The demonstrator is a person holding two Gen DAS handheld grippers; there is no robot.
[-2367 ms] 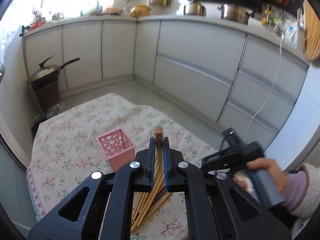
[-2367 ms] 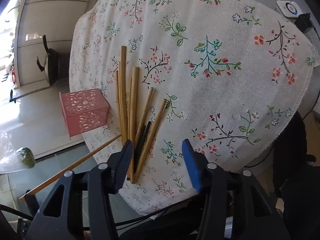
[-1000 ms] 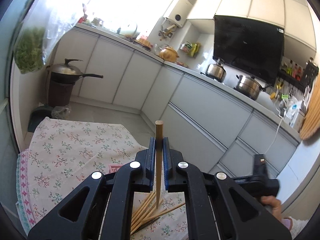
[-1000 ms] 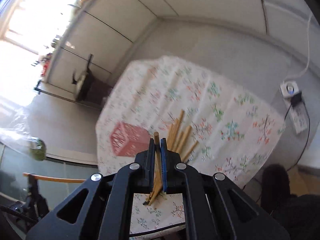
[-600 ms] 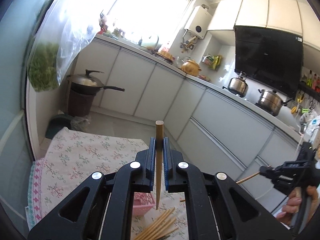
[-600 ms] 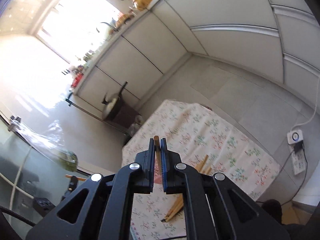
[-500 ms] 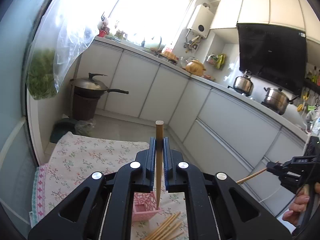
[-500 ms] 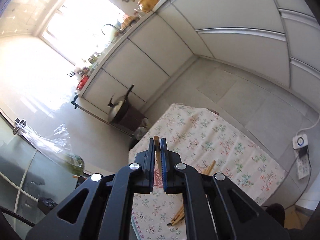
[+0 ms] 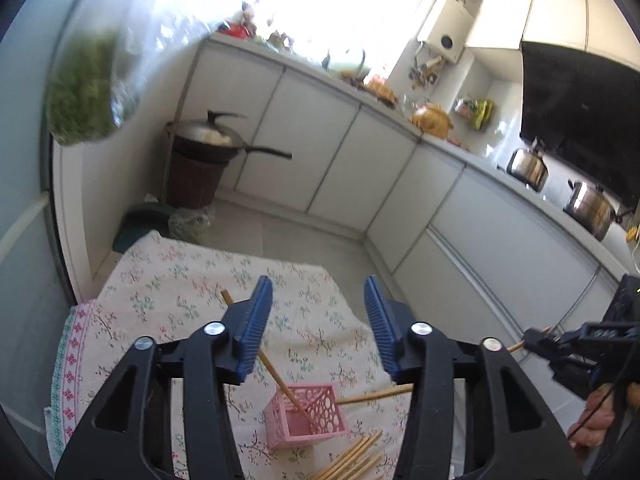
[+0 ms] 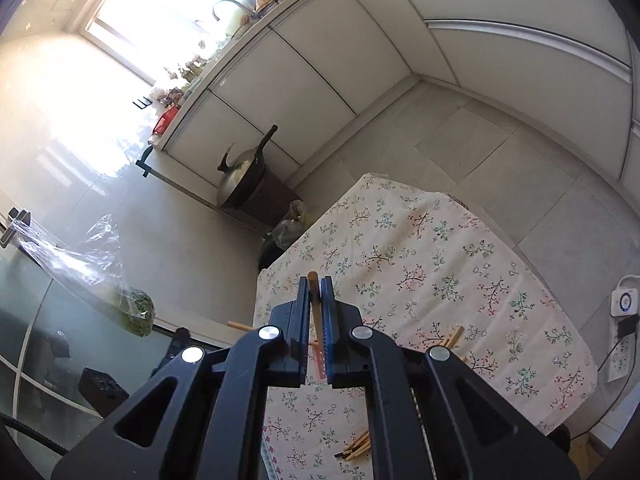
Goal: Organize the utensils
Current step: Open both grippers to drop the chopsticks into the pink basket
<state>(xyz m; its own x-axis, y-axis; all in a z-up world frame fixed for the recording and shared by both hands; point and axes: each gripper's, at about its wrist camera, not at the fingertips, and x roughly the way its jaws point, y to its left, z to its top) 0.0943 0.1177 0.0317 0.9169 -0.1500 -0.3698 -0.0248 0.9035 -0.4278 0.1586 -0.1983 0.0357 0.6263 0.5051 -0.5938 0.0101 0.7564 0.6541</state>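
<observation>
One chopstick (image 9: 280, 376) leans in the pink basket (image 9: 306, 416), just below the left hand-held gripper (image 9: 318, 320), whose blue pads have just been opening and now stand apart with nothing pressed between them. The stick's lower end sits inside the basket and its upper end rises past the left pad, tilted toward the far left of the flowered cloth (image 9: 180, 280) that covers the worktop. Just in front of the basket, a loose bundle of chopsticks (image 9: 352, 458) lies flat on the cloth, and one more stick (image 9: 376, 395) lies beside the basket's right wall.

To the right in the left wrist view, the right hand-held gripper (image 9: 534, 338) is held by a hand (image 9: 596, 428), with a wooden tip poking out of its front. Its own camera shows the pads closed together on a single chopstick (image 10: 314, 300), which stands up between them above the cloth.

Beyond the worktop lie the tiled floor (image 9: 288, 232), a lidded wok (image 9: 216, 138) on a dark stand, and white cabinets (image 9: 320, 140) under a bright window. A bag of greens (image 9: 80, 92) hangs at the upper left.
</observation>
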